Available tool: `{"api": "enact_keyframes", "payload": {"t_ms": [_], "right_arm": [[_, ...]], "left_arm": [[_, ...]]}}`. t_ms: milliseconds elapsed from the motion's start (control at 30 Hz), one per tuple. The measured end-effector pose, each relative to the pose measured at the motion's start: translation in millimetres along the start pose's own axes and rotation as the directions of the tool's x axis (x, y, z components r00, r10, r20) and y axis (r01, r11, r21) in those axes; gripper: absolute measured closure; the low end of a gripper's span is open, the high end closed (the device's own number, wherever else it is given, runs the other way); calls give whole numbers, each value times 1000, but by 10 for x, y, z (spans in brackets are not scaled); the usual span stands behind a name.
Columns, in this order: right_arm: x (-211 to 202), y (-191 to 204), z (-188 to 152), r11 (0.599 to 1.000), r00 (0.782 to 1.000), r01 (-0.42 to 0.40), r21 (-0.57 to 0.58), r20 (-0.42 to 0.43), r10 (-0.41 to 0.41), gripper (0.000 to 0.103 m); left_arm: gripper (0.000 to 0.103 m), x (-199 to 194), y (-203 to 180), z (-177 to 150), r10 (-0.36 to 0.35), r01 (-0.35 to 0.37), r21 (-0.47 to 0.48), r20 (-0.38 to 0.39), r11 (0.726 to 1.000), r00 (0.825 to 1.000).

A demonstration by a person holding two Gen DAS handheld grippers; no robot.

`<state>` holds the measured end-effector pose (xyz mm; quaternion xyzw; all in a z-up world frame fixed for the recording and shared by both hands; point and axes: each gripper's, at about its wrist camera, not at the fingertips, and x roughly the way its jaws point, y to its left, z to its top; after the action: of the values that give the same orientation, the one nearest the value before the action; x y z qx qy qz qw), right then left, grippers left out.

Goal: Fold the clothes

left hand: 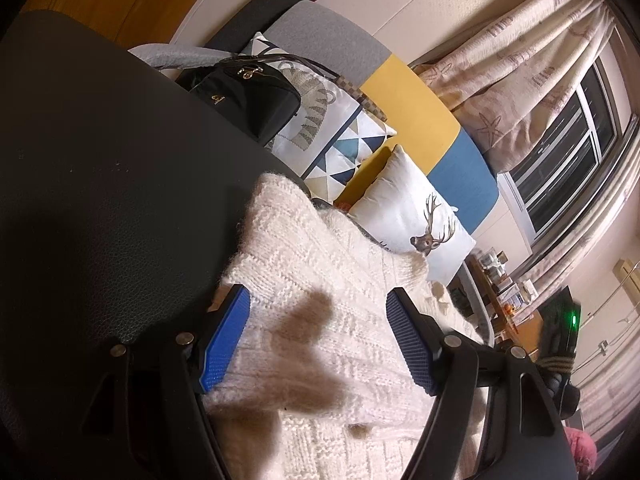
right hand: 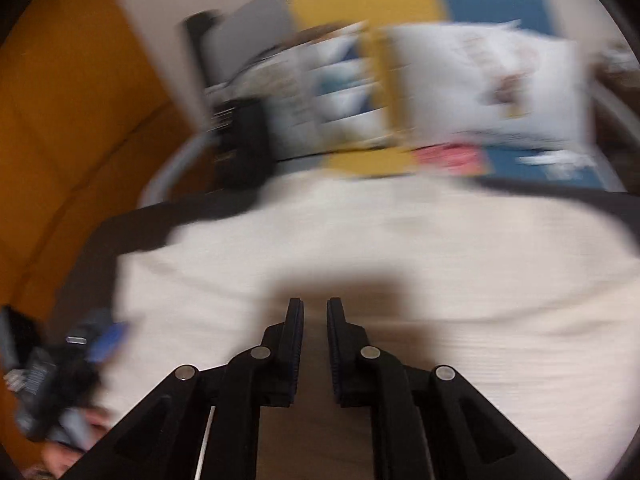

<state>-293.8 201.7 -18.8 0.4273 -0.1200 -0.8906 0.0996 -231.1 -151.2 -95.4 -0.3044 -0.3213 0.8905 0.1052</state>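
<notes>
A cream knitted sweater (left hand: 320, 280), thick and fuzzy with a raised block-stitch pattern, is lying spread over a black surface (left hand: 100, 180) of grained, leather-like material. One fold of the knit is bunching up into a soft ridge along the far edge.

The left gripper (left hand: 316, 340) is hovering over the sweater with its jaws standing wide apart; its two blue, finely ribbed pads (left hand: 224, 344) are flanking the knit without pressing on it, so it is released. Its shadow is falling on the fabric between the fingers.

The right gripper (right hand: 315, 344) is showing its two black fingers nearly together, with a narrow gap and nothing visible between them. This view is heavily blurred; the sweater (right hand: 400, 260) is appearing there only as a pale, smooth expanse below the fingers.

Behind the sweater, two square cushions are leaning: one with a geometric triangle print (left hand: 340, 136), one white with a stag's head (left hand: 424, 224). One black bag (left hand: 248, 96) with gold-coloured fittings is sitting beside them.
</notes>
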Motion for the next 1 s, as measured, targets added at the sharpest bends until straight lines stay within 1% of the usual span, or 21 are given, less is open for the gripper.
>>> {"api": "enact_keyframes", "payload": {"t_ms": [33,67,133,167,233,300,400,467,533,600,633,667,700,767,867,900,967,1000], "right_arm": [[-135,-191,-3,999,999,22,49,23,-24,92],[-286,-347,-20,995,998,13,97,52,-19,92],[-486,-472,-101,993,997,-27,112,74,19,88],[-533,-477,-144,994,997,-51,100,66,45,88],[-481,-392,-220,993,995,-103,56,21,102,88],[-414,-336,-291,993,993,-117,28,-15,118,88],[-411,-467,-346,996,996,-87,34,-2,87,91],[-475,-616,-380,998,999,-36,50,18,35,92],[-544,-796,-431,996,999,31,82,42,-35,92],[-602,-970,-445,989,997,53,140,54,-61,92],[-660,-1014,-461,985,996,45,165,65,-56,89],[-739,-1027,-482,983,996,25,184,81,-40,88],[-806,-1009,-504,982,995,4,186,95,-22,85],[-873,-825,-550,990,993,-60,125,110,46,85],[-745,-497,-586,992,991,-119,34,68,117,85],[-680,-441,-605,993,992,-118,18,52,117,85],[-561,-402,-644,996,996,-88,5,21,88,85],[-537,-428,-661,996,996,-90,19,19,90,86]], "left_arm": [[29,0,-1,1,0,0,0,0,1000,1000],[29,0,-4,0,2,-2,2,0,1000,1000],[29,3,-13,-1,5,-5,4,1,1000,1000],[29,4,-19,0,5,-5,5,1,1000,1000],[29,7,-28,1,6,-6,6,1,1000,1000],[29,8,-29,3,6,-6,6,1,1000,1000],[29,22,-45,3,18,-18,15,-3,1000,1000],[29,27,-44,2,20,-20,17,-3,1000,1000],[29,27,-39,2,21,-21,19,-3,1000,1000],[29,26,-41,-1,22,-22,19,-3,1000,1000],[29,25,-42,-3,22,-22,20,-2,1000,1000],[29,26,-42,-2,22,-22,20,-2,1000,1000],[29,27,-42,-2,22,-22,19,-2,1000,1000],[29,28,-44,-1,23,-23,20,-2,1000,1000],[29,29,-53,-4,20,-20,17,-1,1000,1000],[29,30,-51,-5,19,-19,17,-1,1000,1000],[29,32,-49,-6,19,-18,17,-1,1000,1000],[29,35,-45,-4,18,-18,16,-1,1000,1000]]}}
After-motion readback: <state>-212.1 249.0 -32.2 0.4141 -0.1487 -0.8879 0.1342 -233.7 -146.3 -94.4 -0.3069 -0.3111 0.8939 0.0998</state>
